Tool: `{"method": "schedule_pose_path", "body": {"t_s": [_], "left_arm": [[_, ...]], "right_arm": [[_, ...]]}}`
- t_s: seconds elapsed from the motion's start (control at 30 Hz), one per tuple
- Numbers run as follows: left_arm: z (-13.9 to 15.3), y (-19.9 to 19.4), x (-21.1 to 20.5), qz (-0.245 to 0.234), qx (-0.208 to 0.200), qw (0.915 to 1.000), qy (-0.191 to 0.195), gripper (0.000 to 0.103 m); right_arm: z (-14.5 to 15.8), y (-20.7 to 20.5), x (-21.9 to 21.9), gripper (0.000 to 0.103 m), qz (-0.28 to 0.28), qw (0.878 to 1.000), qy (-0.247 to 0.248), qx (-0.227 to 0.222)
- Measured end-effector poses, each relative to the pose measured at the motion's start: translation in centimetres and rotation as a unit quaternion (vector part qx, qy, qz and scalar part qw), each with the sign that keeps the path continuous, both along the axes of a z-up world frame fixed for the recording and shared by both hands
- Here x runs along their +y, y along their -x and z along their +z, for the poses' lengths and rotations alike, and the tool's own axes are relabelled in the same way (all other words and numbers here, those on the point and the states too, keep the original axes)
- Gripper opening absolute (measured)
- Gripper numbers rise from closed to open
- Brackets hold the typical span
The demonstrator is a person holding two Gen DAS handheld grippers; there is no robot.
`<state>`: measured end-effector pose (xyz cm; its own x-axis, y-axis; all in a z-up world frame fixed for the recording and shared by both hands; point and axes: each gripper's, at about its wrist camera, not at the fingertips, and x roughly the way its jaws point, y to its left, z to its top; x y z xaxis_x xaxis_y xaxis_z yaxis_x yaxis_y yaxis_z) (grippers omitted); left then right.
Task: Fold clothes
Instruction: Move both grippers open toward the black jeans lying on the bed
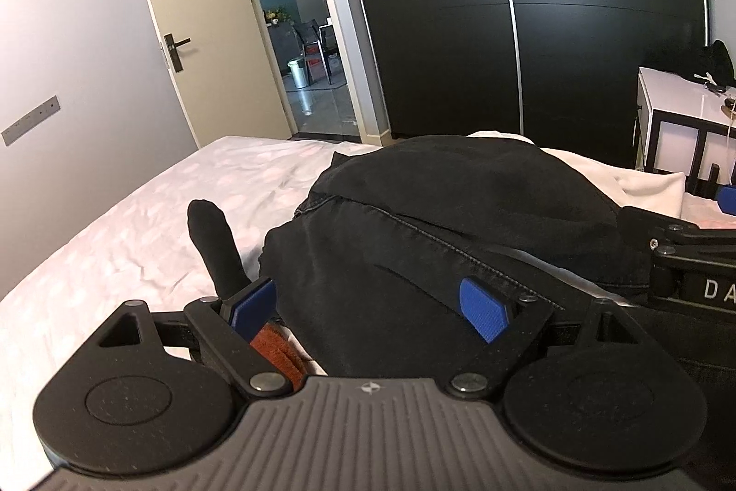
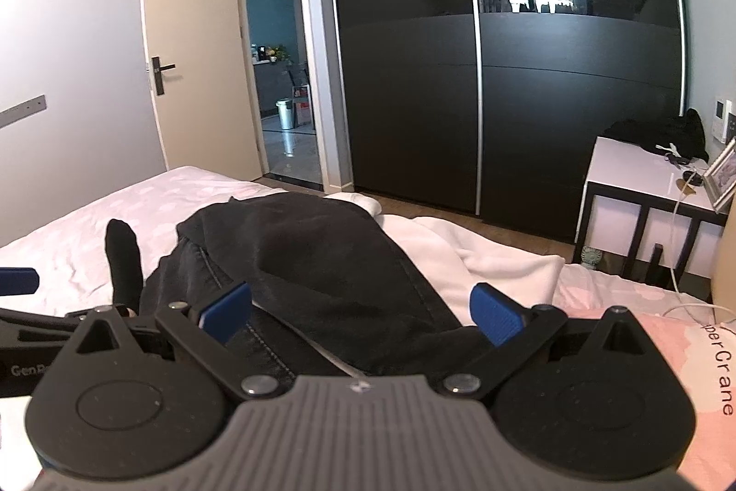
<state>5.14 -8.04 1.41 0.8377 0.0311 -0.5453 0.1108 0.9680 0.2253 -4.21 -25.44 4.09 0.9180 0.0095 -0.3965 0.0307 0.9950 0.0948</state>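
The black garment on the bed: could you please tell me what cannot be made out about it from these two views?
- Black garment: its near edge is hidden behind the left gripper in the left wrist view, and behind the right gripper in the right wrist view.
- Its type: bunched, too dark to tell.
- White cloth: partly hidden under the garment.

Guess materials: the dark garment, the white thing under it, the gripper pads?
Black garment: looks like washed black denim, matte, with visible topstitched seams. White cloth beneath: soft, fleecy knit by its thick rounded folds, though that is uncertain. Left gripper and right gripper pads: blue, finely ribbed, likely rubber or plastic.
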Motion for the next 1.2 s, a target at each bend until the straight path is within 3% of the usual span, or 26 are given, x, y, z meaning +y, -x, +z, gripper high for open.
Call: {"method": "schedule_pose_path", "body": {"t_s": [1.2], "left_arm": [[-0.8,0.1,2.0,0.013,0.022,0.9997,-0.006,0.100]], "right_arm": [[-1.2,-0.1,2.2,0.102,0.047,0.999,0.007,0.026]]}}
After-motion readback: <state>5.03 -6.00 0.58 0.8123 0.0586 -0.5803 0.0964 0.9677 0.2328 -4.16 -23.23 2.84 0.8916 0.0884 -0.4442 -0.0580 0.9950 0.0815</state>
